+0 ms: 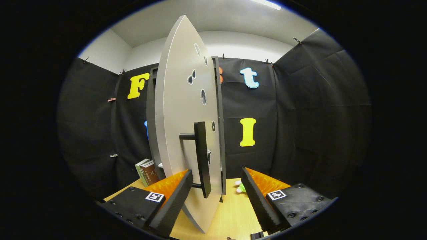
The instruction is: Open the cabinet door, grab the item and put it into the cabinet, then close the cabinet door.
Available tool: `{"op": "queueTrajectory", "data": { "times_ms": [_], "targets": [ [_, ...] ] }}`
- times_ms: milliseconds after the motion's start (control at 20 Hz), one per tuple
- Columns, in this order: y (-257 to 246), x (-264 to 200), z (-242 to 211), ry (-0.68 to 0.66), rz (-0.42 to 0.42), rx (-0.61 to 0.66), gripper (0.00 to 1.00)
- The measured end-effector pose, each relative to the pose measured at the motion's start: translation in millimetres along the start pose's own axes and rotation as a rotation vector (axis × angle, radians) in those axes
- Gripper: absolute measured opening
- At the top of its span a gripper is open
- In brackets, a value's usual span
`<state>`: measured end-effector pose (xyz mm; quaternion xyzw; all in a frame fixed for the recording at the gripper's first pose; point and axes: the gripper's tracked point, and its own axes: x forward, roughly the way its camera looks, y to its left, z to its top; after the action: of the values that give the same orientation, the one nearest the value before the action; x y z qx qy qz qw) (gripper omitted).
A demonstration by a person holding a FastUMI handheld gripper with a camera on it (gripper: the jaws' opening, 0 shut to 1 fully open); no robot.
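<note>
Gripper (217,195) at lower centre of frame, fingers spread wide, nothing pinched. Left finger sits just at the door face, low down; can't tell whether it touches. Right finger well clear to the right of the door edge.

Silver-grey flat cabinet door (181,126) swung out toward the camera, seen almost edge-on, running from upper centre down to lower centre between the fingers. Small dark cut-out shapes scattered on its face. Black straight bar handle (202,155) mounted upright on the door on short black standoffs, at centre of frame, its lower end just above and between the fingertips; neither finger presses on it.

Dark-framed cabinet body (150,126) behind the door, left of centre; dark vertical frame edge also visible right behind the door's right edge. Interior mostly hidden by the door.

Small green-and-white soft item (239,187) lies on the light wooden surface (230,216), lower centre, just right of the door's bottom edge and just beside the right finger's inner face, beyond the fingertips. Partly hidden, shape unclear.

Upright books with green and brown spines (146,171) stand on the surface at lower left, left of the cabinet, behind the left finger.

Black cloth booth wall (317,126) all round, white ceiling above
</note>
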<state>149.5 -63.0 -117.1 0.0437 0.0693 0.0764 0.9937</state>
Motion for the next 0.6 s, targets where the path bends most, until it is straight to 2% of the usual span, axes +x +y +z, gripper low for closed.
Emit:
{"op": "queueTrajectory", "data": {
  "times_ms": [450, 600],
  "targets": [
    [93, 22, -11, 0.005, 0.042, -0.004, 0.96],
    [124, 27, -12, 0.007, 0.077, 0.038, 0.96]
  ]
}}
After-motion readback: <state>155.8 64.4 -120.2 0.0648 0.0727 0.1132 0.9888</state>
